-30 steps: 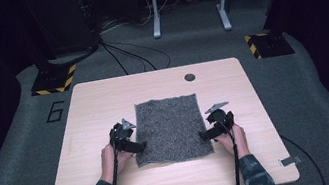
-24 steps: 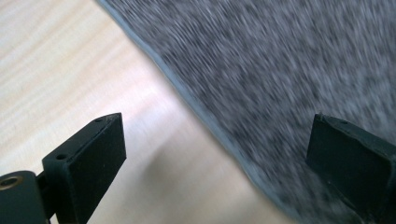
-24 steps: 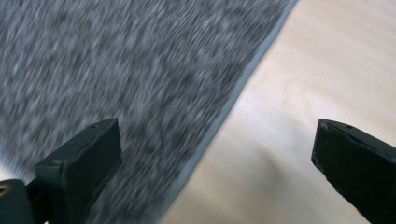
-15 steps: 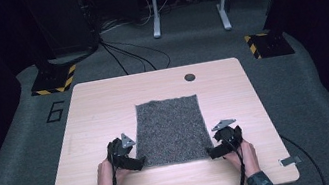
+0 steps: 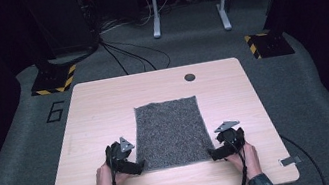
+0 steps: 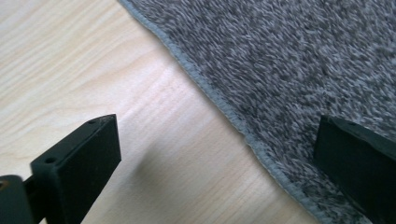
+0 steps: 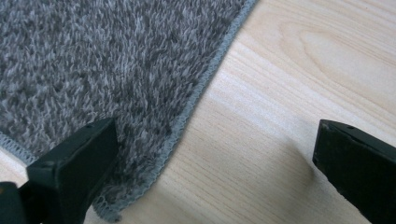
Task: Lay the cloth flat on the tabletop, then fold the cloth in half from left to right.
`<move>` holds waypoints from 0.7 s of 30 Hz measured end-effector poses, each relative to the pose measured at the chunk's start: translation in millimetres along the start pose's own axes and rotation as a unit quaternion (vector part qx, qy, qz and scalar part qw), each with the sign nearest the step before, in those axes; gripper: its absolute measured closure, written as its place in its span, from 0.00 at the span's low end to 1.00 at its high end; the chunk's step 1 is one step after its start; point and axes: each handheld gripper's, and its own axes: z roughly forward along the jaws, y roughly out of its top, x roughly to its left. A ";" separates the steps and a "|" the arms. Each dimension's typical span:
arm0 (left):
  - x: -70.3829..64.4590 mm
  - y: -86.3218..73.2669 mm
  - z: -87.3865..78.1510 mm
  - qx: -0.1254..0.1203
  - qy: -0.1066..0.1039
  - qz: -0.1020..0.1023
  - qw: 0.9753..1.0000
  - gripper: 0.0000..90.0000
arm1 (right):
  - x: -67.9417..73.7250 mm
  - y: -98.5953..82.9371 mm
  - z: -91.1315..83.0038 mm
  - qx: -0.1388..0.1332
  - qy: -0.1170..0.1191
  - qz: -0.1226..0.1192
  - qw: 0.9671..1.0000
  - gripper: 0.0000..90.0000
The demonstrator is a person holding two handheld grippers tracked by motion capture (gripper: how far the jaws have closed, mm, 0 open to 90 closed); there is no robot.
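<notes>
Left claw (image 5: 135,168) and right claw (image 5: 215,153) both gape wide, straddling the grey towel's (image 5: 171,132) near corners; it lies flat mid-table (image 5: 104,107), ungrabbed; any fold looks unstarted.

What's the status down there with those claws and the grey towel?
Left claw open, right claw open, at near corners. Grey towel flat on table, ungripped. Nothing blocking.

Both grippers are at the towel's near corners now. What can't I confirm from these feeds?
- Left gripper view: the grey towel's near corner is cut off by the bottom edge.
- High view: right gripper covers its corner; contact unclear.
- Dark round spot on the table: too small to identify.
</notes>
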 end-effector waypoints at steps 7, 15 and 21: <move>12.4 2.9 -12.9 -0.017 0.004 -0.015 1.000 0.00 | 0.3 1.4 -1.5 0.006 -0.008 -0.001 1.000 0.00; 35.1 13.9 -13.9 -0.030 -0.016 -0.038 0.999 0.00 | 9.4 11.3 -15.8 -0.024 0.012 -0.001 1.000 0.00; 48.4 29.0 -5.6 -0.031 -0.023 -0.047 0.998 0.00 | 33.2 26.0 -20.7 -0.041 0.039 -0.027 0.998 0.00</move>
